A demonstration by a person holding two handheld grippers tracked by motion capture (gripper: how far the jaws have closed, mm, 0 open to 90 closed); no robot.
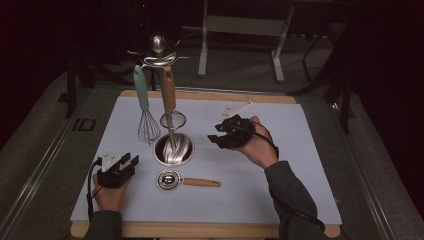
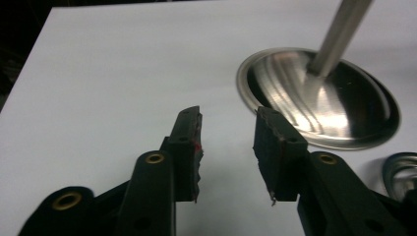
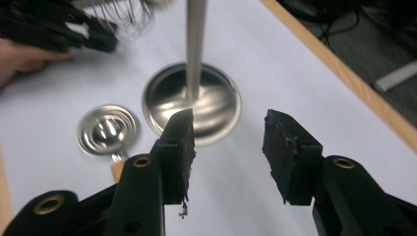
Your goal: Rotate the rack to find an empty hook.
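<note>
A steel stand with a round base (image 1: 173, 149) holds a teal-handled whisk (image 1: 145, 107) and a wooden-handled strainer (image 1: 170, 102) hanging from its top. A small steel scoop with a wooden handle (image 1: 187, 181) lies flat in front of the base. My left gripper (image 1: 125, 161) rests on the mat left of the base, open and holding nothing; in the left gripper view its jaws (image 2: 228, 123) point past the base (image 2: 344, 113). My right gripper (image 1: 216, 134) hovers to the right of the stand, open and holding nothing. Beyond it (image 3: 228, 125), the right gripper view shows the pole (image 3: 195, 44) and the scoop bowl (image 3: 108, 130).
A pale mat (image 1: 280, 165) covers the wooden tabletop (image 1: 200, 230). Dark floor and metal furniture legs (image 1: 277, 50) lie beyond the far edge. In the right gripper view the table's wooden edge (image 3: 344, 73) runs close on the right.
</note>
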